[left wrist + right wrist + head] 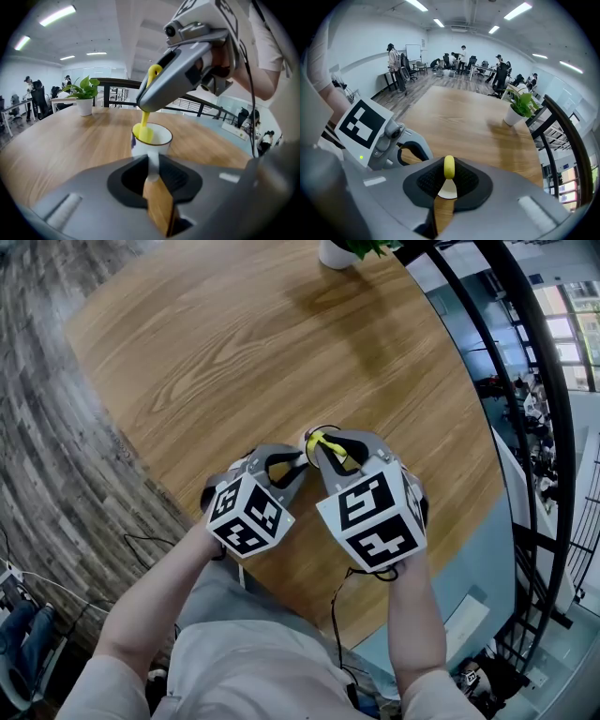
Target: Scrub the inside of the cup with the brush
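Left gripper: the left gripper (152,164) is nipped narrowly on the cup's thin white handle, which runs up between its dark pads.
Right gripper: the right gripper (448,174) is clamped on the brush's yellow handle and angled down over the cup's mouth.
Cup: a white cup (151,139) with a dark rim line and a dark mark on its left side stands upright just beyond the left jaw tips.
Brush: the yellow brush (144,129) has a looped upper end, and its head sits inside the cup against the near-left wall.
Left gripper view: it alone shows the brush head down in the cup and the right gripper leaning in from above.
Right gripper view: it shows only the rounded top of the handle between the pads, with a sliver of white cup below.
Head view: the two grippers sit side by side and cover most of the cup; a bit of rim and yellow show between them.
Setting: the cup stands on a round wooden table (234,352), towards the person's edge; a potted plant (84,96) in a white pot stands well apart at the far side.
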A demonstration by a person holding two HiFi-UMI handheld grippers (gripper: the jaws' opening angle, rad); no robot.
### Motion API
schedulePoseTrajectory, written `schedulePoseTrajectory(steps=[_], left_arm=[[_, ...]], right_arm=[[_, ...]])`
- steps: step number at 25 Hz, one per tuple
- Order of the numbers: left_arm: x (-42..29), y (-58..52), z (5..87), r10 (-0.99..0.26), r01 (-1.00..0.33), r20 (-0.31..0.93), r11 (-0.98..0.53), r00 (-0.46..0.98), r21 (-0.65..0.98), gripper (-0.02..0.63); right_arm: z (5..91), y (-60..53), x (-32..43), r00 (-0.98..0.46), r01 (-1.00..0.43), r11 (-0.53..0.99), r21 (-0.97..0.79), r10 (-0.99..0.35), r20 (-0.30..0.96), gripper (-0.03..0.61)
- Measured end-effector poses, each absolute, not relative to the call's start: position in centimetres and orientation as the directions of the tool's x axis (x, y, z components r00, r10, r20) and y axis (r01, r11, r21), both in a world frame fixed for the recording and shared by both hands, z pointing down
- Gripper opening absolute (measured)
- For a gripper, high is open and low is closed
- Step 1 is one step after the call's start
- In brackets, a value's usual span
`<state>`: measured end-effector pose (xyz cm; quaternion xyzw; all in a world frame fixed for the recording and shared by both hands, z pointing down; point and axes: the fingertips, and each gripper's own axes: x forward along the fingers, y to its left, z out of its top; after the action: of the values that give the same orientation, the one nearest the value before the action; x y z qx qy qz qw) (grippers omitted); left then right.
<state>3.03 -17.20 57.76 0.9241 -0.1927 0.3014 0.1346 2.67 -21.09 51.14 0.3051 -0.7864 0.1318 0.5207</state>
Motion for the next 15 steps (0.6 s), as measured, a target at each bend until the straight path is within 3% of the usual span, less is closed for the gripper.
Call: schedulePoseTrajectory(steps=[8, 15], left_arm=[[2.9, -17.4, 57.7, -0.275, -0.443, 0.614, -0.886, 0.740, 0.137, 0.067], [2.7, -17.6, 57.7, -0.300, -0.482, 0.615, -0.863, 0.729, 0.150, 0.071]], right_arm=[[51.1, -21.6, 6.6, -0.219, -0.704, 0.699, 0.127, -0.383, 0.898, 0.034], [51.5, -18.6, 8.3, -0.192, -0.719, 0.689, 0.096, -0.329, 0.925, 0.031]])
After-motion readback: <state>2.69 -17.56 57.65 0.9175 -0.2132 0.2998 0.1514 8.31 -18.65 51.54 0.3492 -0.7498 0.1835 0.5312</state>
